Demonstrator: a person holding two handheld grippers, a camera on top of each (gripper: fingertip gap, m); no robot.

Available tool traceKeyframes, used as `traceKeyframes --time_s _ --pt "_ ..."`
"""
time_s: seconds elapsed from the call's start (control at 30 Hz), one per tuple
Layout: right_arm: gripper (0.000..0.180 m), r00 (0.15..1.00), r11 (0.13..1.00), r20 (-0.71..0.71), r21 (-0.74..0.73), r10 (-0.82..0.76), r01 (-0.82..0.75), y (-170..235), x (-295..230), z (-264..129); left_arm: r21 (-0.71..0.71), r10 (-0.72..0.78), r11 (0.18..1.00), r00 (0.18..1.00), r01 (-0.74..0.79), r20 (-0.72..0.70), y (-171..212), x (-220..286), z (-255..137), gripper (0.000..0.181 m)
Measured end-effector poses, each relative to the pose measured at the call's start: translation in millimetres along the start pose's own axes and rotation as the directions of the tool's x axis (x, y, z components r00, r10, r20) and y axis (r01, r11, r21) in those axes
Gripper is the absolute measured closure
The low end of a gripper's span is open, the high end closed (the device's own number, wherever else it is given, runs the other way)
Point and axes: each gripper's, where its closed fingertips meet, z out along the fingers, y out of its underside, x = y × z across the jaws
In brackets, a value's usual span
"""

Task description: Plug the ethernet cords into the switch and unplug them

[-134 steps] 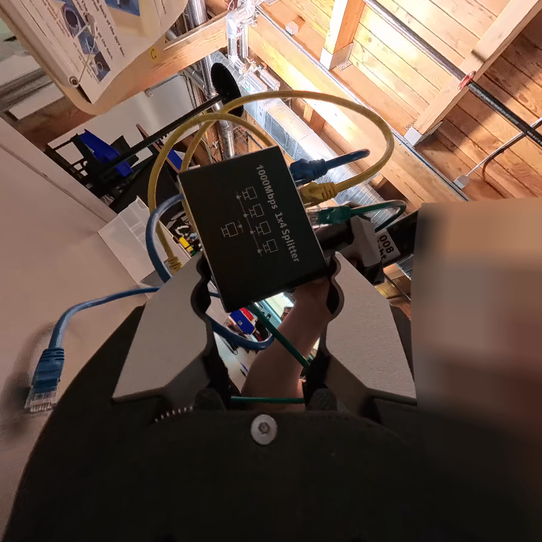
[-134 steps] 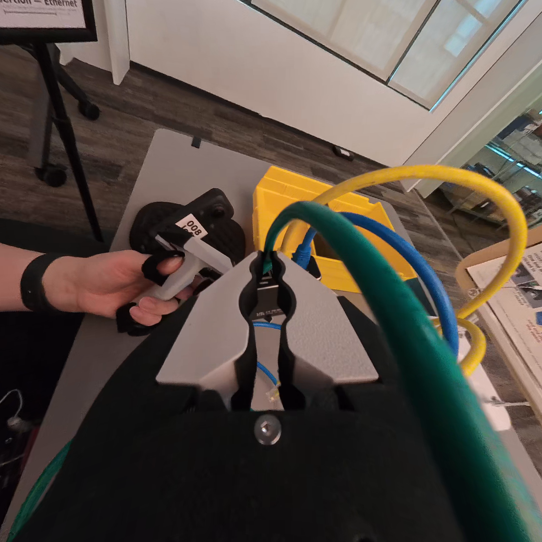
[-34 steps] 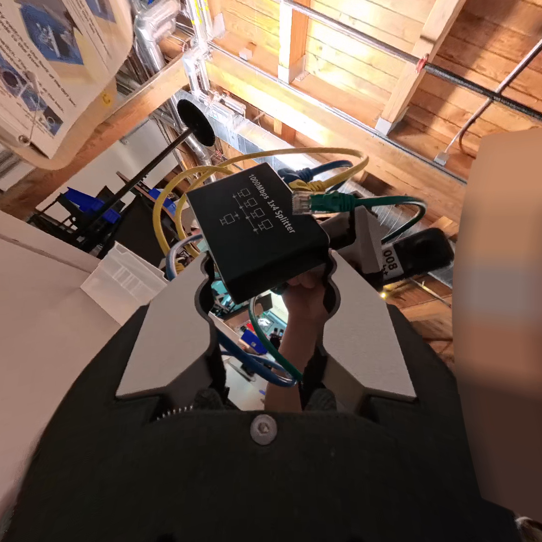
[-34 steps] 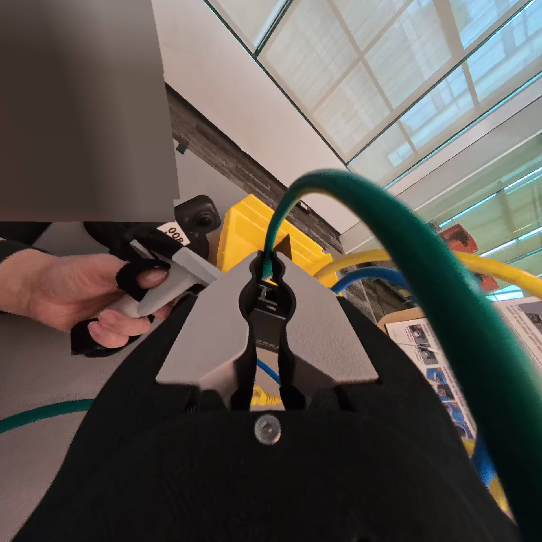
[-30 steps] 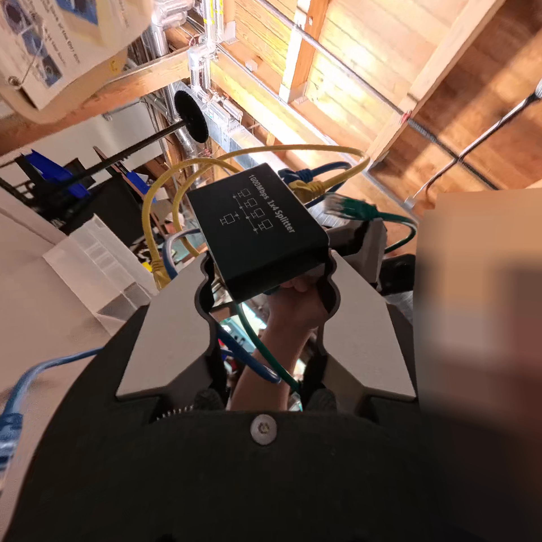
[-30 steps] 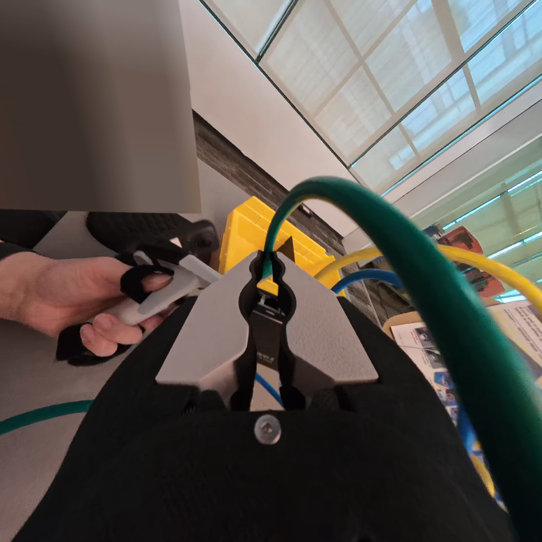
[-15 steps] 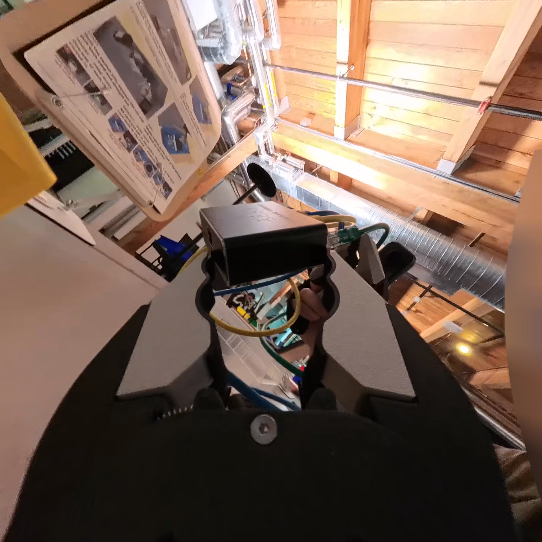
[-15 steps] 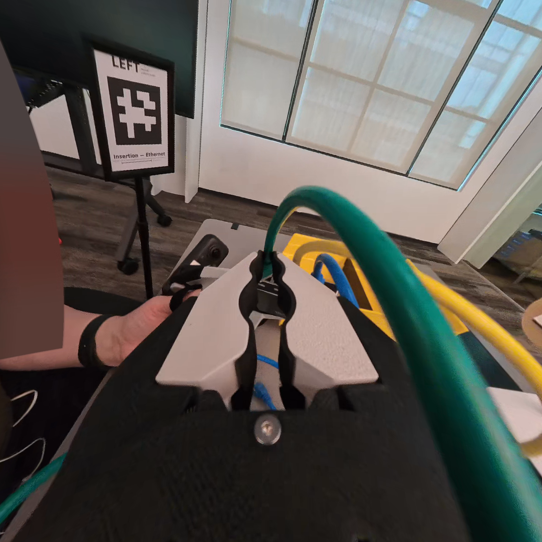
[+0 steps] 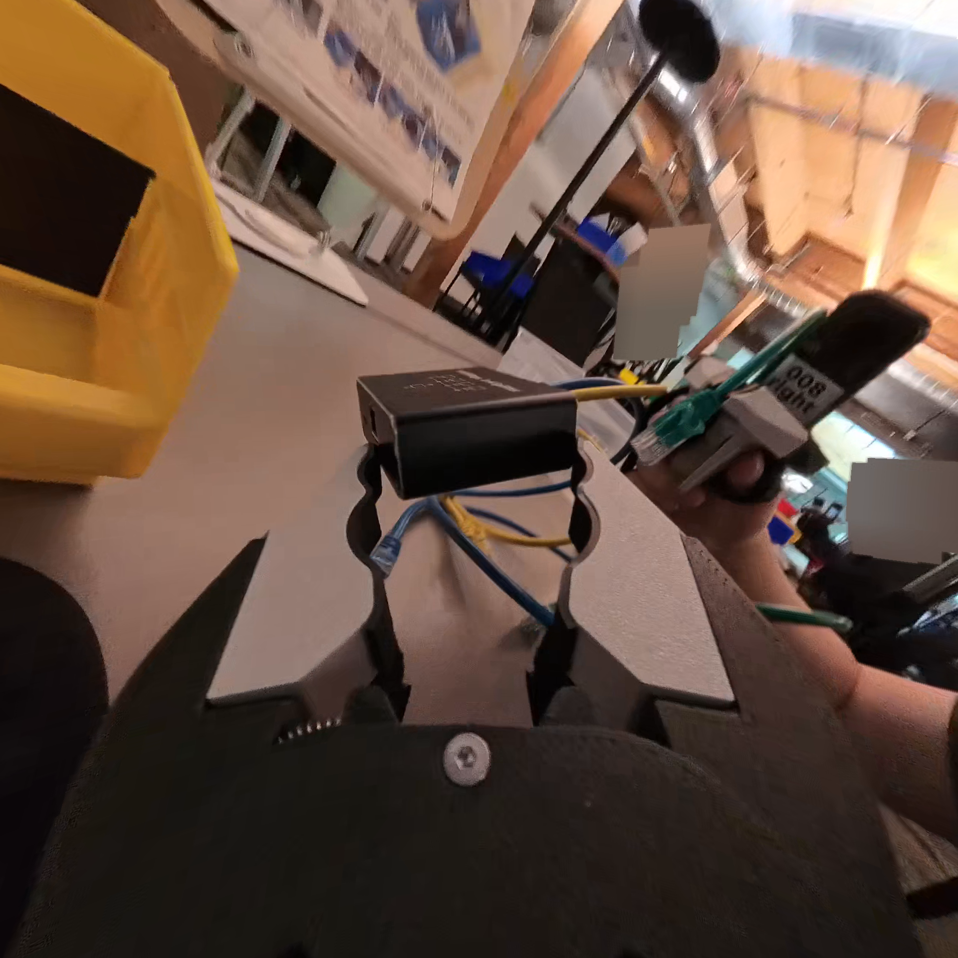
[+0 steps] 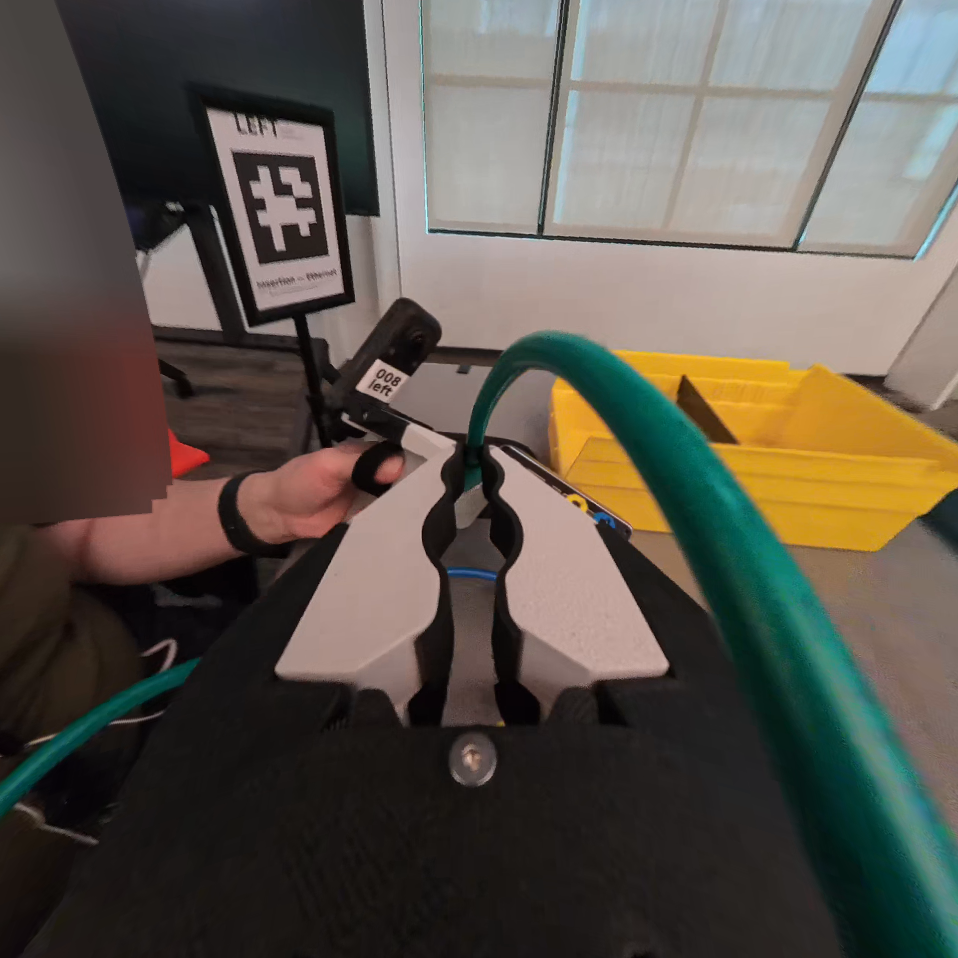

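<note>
My left gripper (image 9: 474, 460) is shut on the black switch (image 9: 477, 438) and holds it a little above the grey table (image 9: 249, 425). A yellow cord (image 9: 614, 394) and a blue cord run from the switch's far side. My right gripper (image 10: 473, 461) is shut on the green cord's plug (image 10: 473, 479); the green cord (image 10: 674, 466) arcs over it. In the left wrist view the green plug (image 9: 671, 427) is free, just right of the switch. The switch edge (image 10: 549, 479) lies right of my right fingertips.
A yellow bin (image 9: 103, 311) stands at the left, also in the right wrist view (image 10: 777, 466). A loose blue plug (image 9: 386, 549) and a yellow cord (image 9: 497, 534) lie on the table under the switch. A framed sign on a stand (image 10: 280, 207) stands behind the table.
The green plug, seated in the switch 4.5 s ago, has come out and stays in my right gripper. Both grippers have swung down from facing the ceiling to table level.
</note>
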Motion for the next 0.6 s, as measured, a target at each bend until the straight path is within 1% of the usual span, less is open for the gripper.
traceKeyframes --time_s 0.07,0.17,0.23,0.3,0.37,0.43,0.5,0.57,0.6 --pt "0.176 0.995 0.996 0.054 0.034 0.079 -0.08 -1 0 -5 -0.044 0.022 0.999 0.999 -0.021 0.027 9 -4 3 0.108" --pt "0.176 0.964 0.981 0.202 0.055 0.17 -0.185 -6 -7 -11 -0.128 0.075 0.99 0.991 -0.061 0.109 21 -16 8 0.109" --pt "0.176 0.938 0.97 0.283 0.081 0.198 -0.229 -13 -9 -19 -0.235 0.173 0.963 0.972 -0.133 0.161 32 -24 11 0.109" --pt "0.176 0.908 0.959 0.363 0.106 0.209 -0.263 -22 -11 -27 -0.299 0.273 0.932 0.94 -0.205 0.205 35 -31 11 0.109" --pt "0.176 0.916 0.959 0.344 0.116 0.206 -0.259 -27 -1 -29 -0.354 0.319 0.908 0.917 -0.223 0.239 40 -39 10 0.109" --pt "0.176 0.926 0.967 0.328 0.109 0.184 -0.231 -27 3 -31 -0.397 0.331 0.893 0.909 -0.214 0.255 45 -44 9 0.11" --pt "0.176 0.932 0.972 0.319 0.1 0.172 -0.214 -25 4 -32 -0.473 0.342 0.861 0.902 -0.19 0.261 56 -52 6 0.111" --pt "0.176 0.941 0.974 0.294 0.096 0.17 -0.206 -26 8 -34 -0.546 0.363 0.823 0.885 -0.159 0.291 64 -64 -1 0.118" --pt "0.175 0.944 0.975 0.285 0.1 0.165 -0.2 -29 9 -35 -0.556 0.384 0.815 0.869 -0.161 0.311 63 -69 -5 0.121"
